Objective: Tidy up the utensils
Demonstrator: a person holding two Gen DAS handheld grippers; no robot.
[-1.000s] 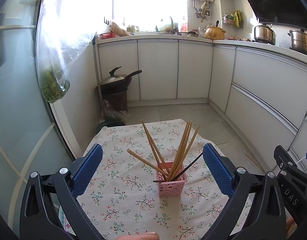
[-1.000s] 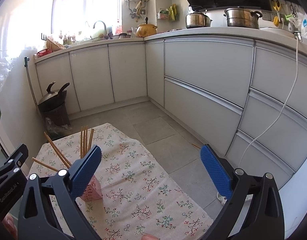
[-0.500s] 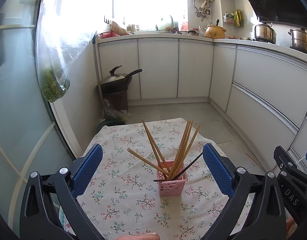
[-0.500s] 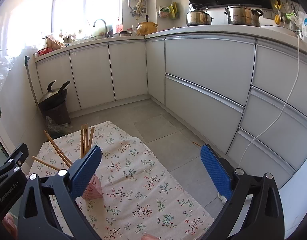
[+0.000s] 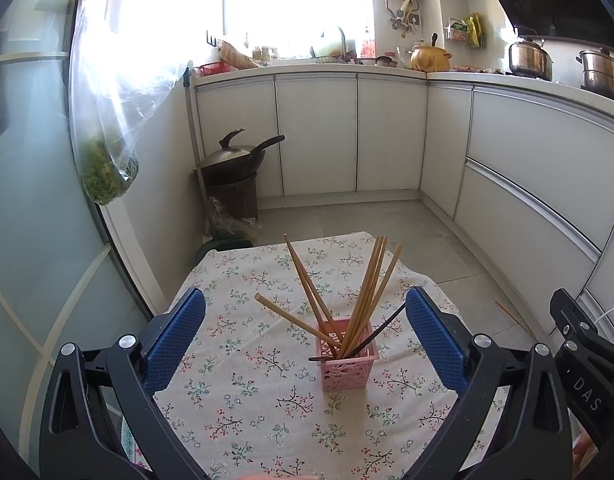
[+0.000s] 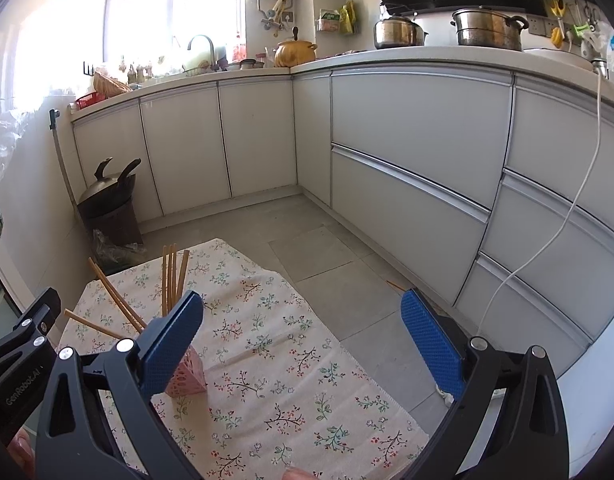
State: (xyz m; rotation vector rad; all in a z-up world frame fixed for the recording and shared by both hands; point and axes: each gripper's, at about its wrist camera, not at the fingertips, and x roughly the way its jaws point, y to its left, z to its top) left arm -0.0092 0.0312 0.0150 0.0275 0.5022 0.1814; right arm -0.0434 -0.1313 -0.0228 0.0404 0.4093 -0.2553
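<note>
A pink perforated holder (image 5: 347,354) stands upright on the floral tablecloth (image 5: 247,396), slightly right of the table's middle. Several wooden chopsticks (image 5: 371,284) fan out of it, and one dark chopstick (image 5: 381,326) leans to the right. My left gripper (image 5: 305,336) hovers above the near side of the table, open, with the holder framed between its blue pads. My right gripper (image 6: 303,340) is open and empty over the table's right half. In the right wrist view the holder (image 6: 187,374) is partly hidden behind the left blue pad (image 6: 171,340), chopsticks (image 6: 171,280) rising above it.
White kitchen cabinets (image 5: 391,136) line the back and right walls. A wok (image 5: 233,158) rests on a dark stool by the left wall. A plastic bag of greens (image 5: 107,160) hangs at the left. One chopstick (image 5: 511,314) lies on the grey floor right of the table.
Both grippers have drifted slightly, so the holder sits a touch lower and nearer in the left wrist view. Both stay open and empty.
</note>
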